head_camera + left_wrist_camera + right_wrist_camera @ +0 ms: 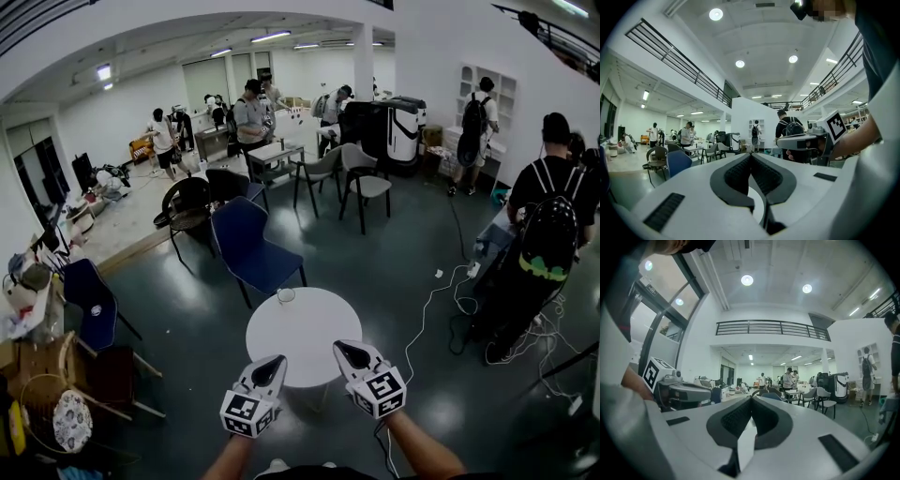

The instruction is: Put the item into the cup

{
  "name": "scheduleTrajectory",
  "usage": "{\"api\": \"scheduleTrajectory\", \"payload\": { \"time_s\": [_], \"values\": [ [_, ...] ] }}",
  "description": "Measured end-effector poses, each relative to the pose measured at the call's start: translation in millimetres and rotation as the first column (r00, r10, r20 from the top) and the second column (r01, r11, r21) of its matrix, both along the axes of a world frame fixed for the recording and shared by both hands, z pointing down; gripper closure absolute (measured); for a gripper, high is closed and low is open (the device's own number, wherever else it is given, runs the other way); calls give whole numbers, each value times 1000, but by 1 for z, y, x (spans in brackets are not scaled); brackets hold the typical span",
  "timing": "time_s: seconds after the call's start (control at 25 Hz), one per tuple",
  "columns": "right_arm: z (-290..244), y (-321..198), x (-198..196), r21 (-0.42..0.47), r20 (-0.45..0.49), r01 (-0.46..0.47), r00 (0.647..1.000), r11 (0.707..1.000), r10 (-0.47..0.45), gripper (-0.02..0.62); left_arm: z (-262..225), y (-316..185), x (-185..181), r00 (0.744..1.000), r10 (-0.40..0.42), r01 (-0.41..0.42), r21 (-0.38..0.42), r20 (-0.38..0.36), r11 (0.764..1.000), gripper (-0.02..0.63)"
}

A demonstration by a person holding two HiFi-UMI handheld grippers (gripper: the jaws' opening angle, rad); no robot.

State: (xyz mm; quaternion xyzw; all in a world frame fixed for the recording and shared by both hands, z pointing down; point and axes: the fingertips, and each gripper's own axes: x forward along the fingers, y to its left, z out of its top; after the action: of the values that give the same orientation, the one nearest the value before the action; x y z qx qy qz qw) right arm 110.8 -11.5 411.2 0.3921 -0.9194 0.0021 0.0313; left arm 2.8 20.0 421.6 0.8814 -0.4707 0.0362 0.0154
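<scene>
A small clear cup (286, 296) stands at the far edge of the round white table (309, 337). I make out no other item on the table or in either gripper. My left gripper (277, 360) hovers over the table's near left edge, jaws shut and empty. My right gripper (341, 349) is level with it over the near right edge, also shut with nothing between the pads. In the left gripper view the closed tips (751, 154) point across the room, with the right gripper (806, 140) alongside. The right gripper view shows closed tips (751, 398) and the left gripper (679, 392) beside them.
A blue chair (246, 242) stands just behind the table. A person with a backpack (548, 225) stands at the right, near white cables (441, 300) on the floor. More chairs (94, 305) and clutter line the left side. Several people are further back.
</scene>
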Motion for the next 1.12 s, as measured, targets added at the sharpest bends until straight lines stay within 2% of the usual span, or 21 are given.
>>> {"api": "scheduleTrajectory", "payload": {
  "time_s": [0.32, 0.56, 0.8, 1.12],
  "values": [
    [-12, 17, -32, 14, 0, -29, 1000, 999, 29, 578, -5, 13, -30, 999, 36, -36, 8, -4, 999, 591],
    [-28, 27, -58, 18, 58, -50, 997, 999, 49, 578, -15, 22, -55, 998, 67, -66, 15, -17, 998, 591],
    [-38, 38, -77, 23, 50, -62, 997, 998, 61, 578, -29, 33, -74, 997, 83, -83, 30, -1, 996, 591],
    [-33, 51, -96, 19, 47, -54, 997, 998, 53, 578, -25, 48, -89, 996, 93, -93, 38, 4, 995, 591]
  ]
}}
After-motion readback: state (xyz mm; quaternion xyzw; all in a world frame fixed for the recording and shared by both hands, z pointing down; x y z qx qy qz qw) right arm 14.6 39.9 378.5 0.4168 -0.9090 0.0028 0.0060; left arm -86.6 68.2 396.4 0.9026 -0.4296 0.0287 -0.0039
